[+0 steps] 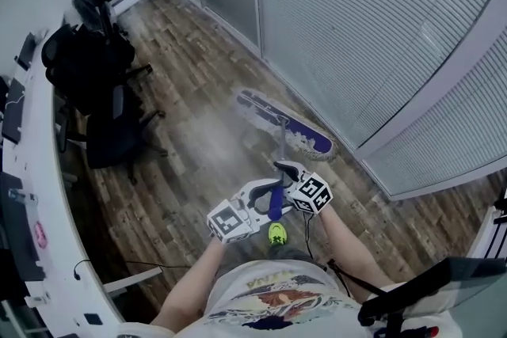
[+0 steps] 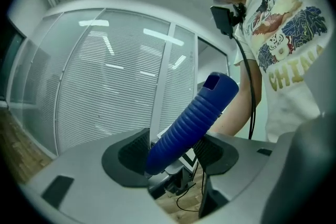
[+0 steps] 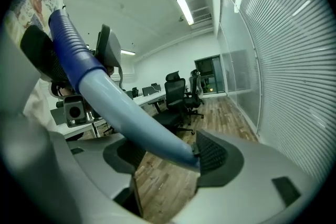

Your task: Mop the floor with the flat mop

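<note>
1. floor (image 1: 190, 67): wood plank.
2. glass wall (image 1: 356, 28): blinds behind it, runs along the floor's right edge.
3. flat mop head (image 1: 283, 123): purple and white, flat on the floor near that edge.
4. mop shaft (image 3: 131, 118): pale blue, my right tongs (image 3: 168, 152) clamped on it.
5. ribbed blue grip (image 2: 194, 118): my left tongs (image 2: 173, 152) clamped round it.

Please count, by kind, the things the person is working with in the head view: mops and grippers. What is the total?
flat mop: 1
grippers, namely left gripper and right gripper, both shut on the mop's handle: 2
Total: 3
</note>
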Demonstrator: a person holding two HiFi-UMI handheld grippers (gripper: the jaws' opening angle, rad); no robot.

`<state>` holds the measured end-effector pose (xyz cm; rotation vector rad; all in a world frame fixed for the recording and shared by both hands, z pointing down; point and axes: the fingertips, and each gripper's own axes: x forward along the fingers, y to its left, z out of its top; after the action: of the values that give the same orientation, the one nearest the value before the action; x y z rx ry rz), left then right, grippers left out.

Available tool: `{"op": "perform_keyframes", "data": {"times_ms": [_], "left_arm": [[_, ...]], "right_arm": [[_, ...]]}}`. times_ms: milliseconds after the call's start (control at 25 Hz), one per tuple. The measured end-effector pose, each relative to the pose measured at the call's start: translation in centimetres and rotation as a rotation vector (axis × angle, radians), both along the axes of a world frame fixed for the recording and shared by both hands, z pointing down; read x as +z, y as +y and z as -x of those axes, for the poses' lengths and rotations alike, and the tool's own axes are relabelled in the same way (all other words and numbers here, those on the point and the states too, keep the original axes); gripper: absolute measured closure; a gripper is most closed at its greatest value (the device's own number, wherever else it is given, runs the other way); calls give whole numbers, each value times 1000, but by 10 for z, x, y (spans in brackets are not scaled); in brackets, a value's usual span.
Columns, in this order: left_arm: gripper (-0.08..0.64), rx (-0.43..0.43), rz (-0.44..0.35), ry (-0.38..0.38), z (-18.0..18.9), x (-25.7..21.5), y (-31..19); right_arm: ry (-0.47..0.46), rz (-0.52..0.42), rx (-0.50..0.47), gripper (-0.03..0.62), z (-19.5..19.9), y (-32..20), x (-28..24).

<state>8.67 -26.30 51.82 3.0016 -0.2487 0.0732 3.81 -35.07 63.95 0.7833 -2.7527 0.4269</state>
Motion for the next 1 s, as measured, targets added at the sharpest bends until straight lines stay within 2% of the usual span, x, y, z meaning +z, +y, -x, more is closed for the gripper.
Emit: {"op": "perform_keyframes", "data": {"times_ms": [160,360,480,600,800,1000], "left_arm": [[325,-35,14,7,6,-9,-8],[325,-63,19,-6,18,-12,16],[325,-54,14,-40,30,-3,55],[325,-79,21,-34,55,-4,94],[325,-147,54,17,130,-17,172],[325,-170,51,15,184,-12,272]], "right_arm": [[-45,-5,31,333,5,-7,-12],[-29,-3,-4,334,19,19,-14],[3,3,-27,334,32,57,-6],[8,2,-35,334,56,97,-7],[-15,2,-42,333,128,179,-16],[-18,-7,-55,333,184,279,-11]]}}
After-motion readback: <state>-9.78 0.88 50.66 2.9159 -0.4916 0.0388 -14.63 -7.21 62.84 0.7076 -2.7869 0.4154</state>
